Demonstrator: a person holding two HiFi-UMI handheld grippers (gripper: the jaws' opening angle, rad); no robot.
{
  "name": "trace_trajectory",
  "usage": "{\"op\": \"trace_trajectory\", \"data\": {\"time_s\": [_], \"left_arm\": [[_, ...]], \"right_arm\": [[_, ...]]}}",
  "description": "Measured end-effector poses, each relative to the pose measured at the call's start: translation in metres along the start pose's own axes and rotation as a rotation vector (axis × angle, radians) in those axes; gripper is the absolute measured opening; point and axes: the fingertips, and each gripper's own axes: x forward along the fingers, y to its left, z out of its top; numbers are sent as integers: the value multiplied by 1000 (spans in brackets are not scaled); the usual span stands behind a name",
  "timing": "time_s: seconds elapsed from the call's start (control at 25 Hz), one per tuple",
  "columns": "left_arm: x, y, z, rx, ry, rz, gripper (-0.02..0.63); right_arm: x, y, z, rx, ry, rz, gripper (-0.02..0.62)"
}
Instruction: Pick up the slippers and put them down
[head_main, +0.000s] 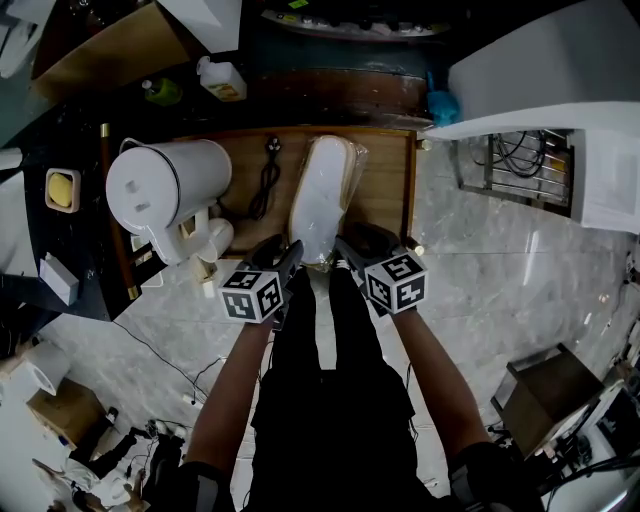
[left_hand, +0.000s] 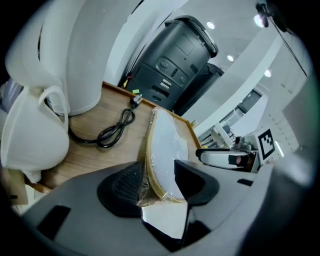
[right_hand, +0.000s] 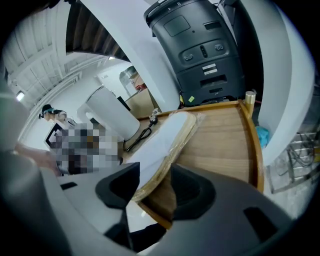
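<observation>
The slippers (head_main: 322, 195) are a white pair with tan soles, wrapped in clear plastic, lying lengthwise on a wooden table top (head_main: 385, 190). My left gripper (head_main: 280, 252) and right gripper (head_main: 358, 248) both sit at the pack's near end, side by side. In the left gripper view the slippers (left_hand: 165, 150) run between the wide-set jaws of the left gripper (left_hand: 157, 185), which stands open around the wrap. In the right gripper view the slippers' (right_hand: 165, 145) near end lies between the jaws of the right gripper (right_hand: 152, 187), with bare wood showing beside the right jaw.
A large white kettle-like appliance (head_main: 165, 190) stands on the table's left, with a coiled black cord (head_main: 268, 180) between it and the slippers. A black machine (left_hand: 175, 65) rises behind the table's raised rim. Marble floor (head_main: 480, 280) lies to the right; boxes and cables clutter the left.
</observation>
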Motion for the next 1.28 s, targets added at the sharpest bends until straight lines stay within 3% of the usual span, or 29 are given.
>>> {"op": "trace_trajectory", "data": {"time_s": [0.24, 0.48, 0.72, 0.8, 1.08, 1.28], "left_arm": [[-22, -6, 11, 28, -22, 21, 204], [-46, -43, 30, 99, -88, -38, 189], [-78, -87, 49, 159, -168, -105, 57], [-91, -100, 55, 168, -197, -127, 25], [-134, -134, 56, 180, -242, -191, 11], [-158, -165, 52, 241, -250, -269, 11]], "right_arm": [[-19, 15, 10, -16, -20, 8, 195], [-41, 48, 26, -85, -55, 65, 194], [-77, 78, 46, -136, -124, 95, 36], [-89, 87, 51, -155, -137, 109, 11], [-128, 128, 57, -229, -160, 171, 8], [-149, 152, 56, -279, -161, 202, 8]]}}
